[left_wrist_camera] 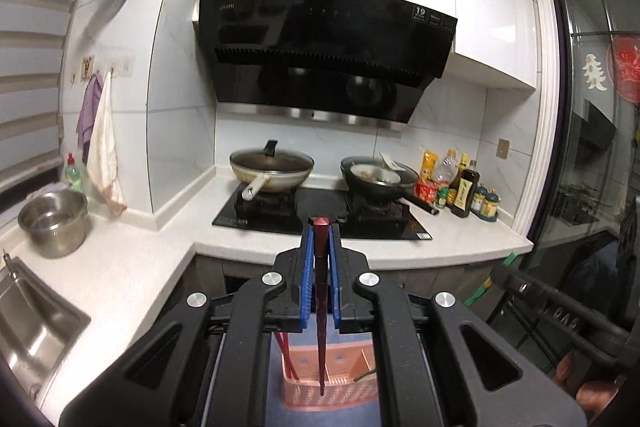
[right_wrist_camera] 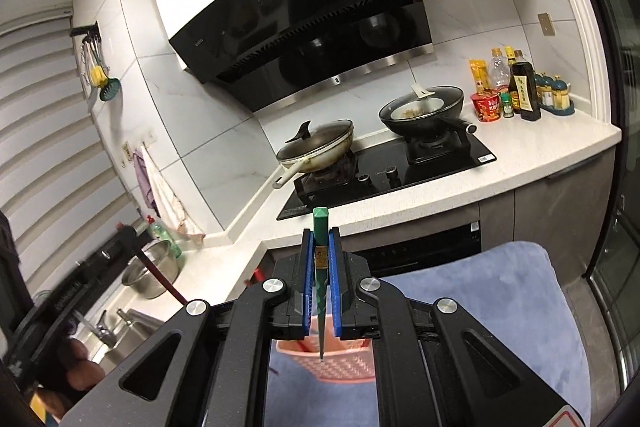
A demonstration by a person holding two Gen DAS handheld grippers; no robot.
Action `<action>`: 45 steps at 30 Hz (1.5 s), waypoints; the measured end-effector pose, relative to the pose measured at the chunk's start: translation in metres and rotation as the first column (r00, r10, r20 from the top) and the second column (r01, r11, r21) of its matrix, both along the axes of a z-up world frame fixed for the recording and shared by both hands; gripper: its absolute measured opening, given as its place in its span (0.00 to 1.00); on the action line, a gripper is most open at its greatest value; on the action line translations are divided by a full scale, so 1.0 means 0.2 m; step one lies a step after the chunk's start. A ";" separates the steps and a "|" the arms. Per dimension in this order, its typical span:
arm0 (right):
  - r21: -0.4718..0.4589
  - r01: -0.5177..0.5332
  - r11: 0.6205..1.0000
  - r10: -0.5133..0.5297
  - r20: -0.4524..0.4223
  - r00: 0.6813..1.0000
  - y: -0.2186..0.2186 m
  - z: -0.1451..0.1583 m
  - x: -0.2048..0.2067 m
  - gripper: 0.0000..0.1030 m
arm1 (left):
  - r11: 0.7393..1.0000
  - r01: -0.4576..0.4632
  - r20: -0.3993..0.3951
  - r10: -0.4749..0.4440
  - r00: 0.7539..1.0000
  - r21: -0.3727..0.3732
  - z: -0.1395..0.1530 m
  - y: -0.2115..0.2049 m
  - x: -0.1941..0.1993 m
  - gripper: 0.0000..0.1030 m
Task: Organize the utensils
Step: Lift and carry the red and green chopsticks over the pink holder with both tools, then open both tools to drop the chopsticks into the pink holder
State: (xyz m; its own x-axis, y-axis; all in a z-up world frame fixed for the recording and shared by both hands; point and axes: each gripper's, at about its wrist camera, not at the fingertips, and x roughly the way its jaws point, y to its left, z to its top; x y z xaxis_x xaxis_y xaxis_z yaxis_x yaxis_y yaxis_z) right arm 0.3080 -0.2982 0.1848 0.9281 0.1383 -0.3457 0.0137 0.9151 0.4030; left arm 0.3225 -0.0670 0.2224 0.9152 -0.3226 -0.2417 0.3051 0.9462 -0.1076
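My left gripper [left_wrist_camera: 320, 233] is shut on a dark red chopstick [left_wrist_camera: 320, 291], held upright with its thin tip down over a pink slotted utensil basket [left_wrist_camera: 332, 393]. Other red chopsticks [left_wrist_camera: 286, 355] and a green one [left_wrist_camera: 364, 374] stand in that basket. My right gripper [right_wrist_camera: 321, 239] is shut on a green chopstick [right_wrist_camera: 321, 275], also upright, its tip just above the pink basket [right_wrist_camera: 344, 363]. The left gripper and its red chopstick [right_wrist_camera: 160, 277] show at the left of the right wrist view.
The basket rests on a blue cloth [right_wrist_camera: 480, 303]. Beyond are a white counter [left_wrist_camera: 120, 267], a sink [left_wrist_camera: 28, 327], a steel pot [left_wrist_camera: 54, 223], a black stove [left_wrist_camera: 320, 211] with two pans, and bottles [left_wrist_camera: 464, 187] at the right.
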 end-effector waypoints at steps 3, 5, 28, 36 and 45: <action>-0.005 0.003 1.000 -0.003 -0.013 1.000 0.01 -0.05 0.08 0.07 | 1.000 0.000 0.011 0.000 1.000 -0.008 0.00 -0.01 0.07 0.07; -0.008 0.008 1.000 -0.008 -0.021 1.000 0.01 -0.08 0.13 0.07 | 1.000 -0.004 0.016 0.004 1.000 -0.010 -0.02 -0.01 0.11 0.07; -0.031 0.000 1.000 -0.005 -0.150 0.989 0.02 -0.36 0.30 0.07 | 1.000 -0.031 -0.152 0.031 0.988 -0.002 -0.38 -0.01 0.35 0.07; -0.040 0.005 0.999 -0.011 -0.149 0.989 0.03 -0.36 0.29 0.11 | 0.998 -0.052 -0.155 0.054 0.986 0.022 -0.39 -0.02 0.33 0.27; -0.070 -0.011 0.998 0.002 -0.135 0.991 0.06 -0.31 0.20 0.12 | 0.998 -0.058 -0.154 0.061 0.986 0.023 -0.38 0.01 0.25 0.33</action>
State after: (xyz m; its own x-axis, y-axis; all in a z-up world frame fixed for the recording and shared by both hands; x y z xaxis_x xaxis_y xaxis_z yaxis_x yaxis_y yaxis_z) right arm 0.3477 -0.2868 0.1232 0.8715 0.1154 -0.4767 0.0573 0.9413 0.3327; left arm 0.3730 -0.0654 0.1459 0.8839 -0.2624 -0.3872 0.2290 0.9646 -0.1310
